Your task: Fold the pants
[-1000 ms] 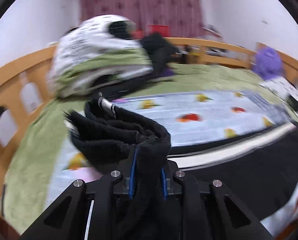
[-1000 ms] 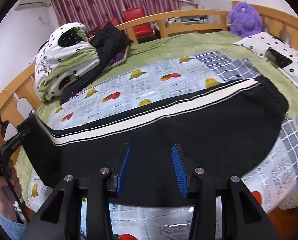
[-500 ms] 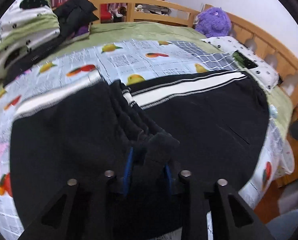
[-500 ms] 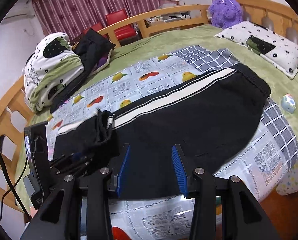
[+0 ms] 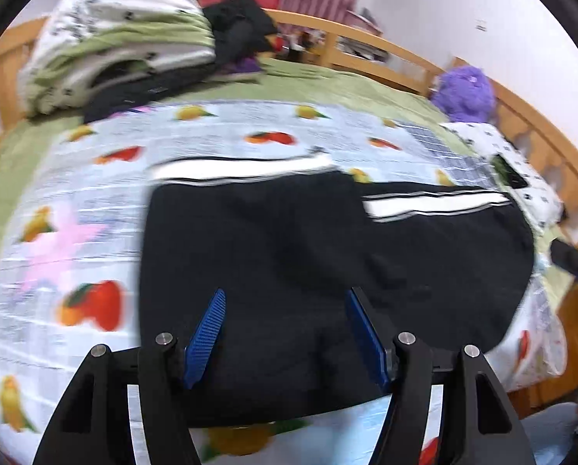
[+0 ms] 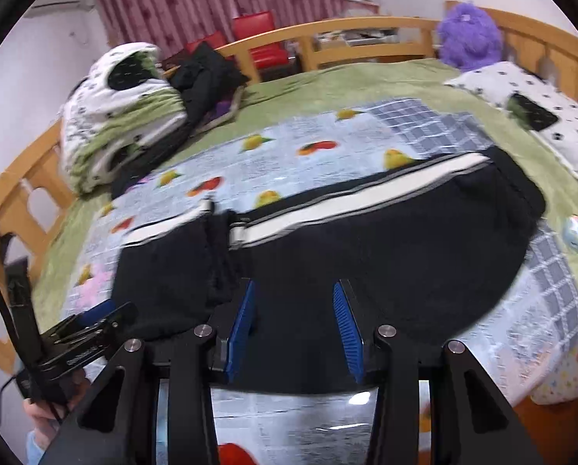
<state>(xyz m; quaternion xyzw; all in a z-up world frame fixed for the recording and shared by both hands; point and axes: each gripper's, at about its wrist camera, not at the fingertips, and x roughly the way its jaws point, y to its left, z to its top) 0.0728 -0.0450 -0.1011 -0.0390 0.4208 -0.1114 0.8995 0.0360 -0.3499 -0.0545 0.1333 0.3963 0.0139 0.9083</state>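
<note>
Black pants (image 5: 289, 255) with a white side stripe lie on the fruit-print sheet, the leg end folded over onto the upper part. They also show in the right wrist view (image 6: 366, 255), the folded layer on the left. My left gripper (image 5: 285, 298) is open and empty, just above the folded cloth near its front edge. My right gripper (image 6: 294, 290) is open and empty over the pants' near edge. The left gripper (image 6: 95, 317) also shows at the lower left of the right wrist view.
A fruit-print sheet (image 6: 289, 147) covers a green bed with a wooden rail (image 6: 327, 31). A bundled quilt (image 6: 122, 108) and dark clothes (image 6: 207, 77) lie at the back left. A purple plush (image 6: 469, 35) and a spotted pillow (image 6: 540, 116) lie right. A small ball (image 6: 575, 232) sits near the waistband.
My left gripper carried the leg end over onto the upper part, let go of it and opened. It has drawn back toward the near edge. The right gripper stayed open.
</note>
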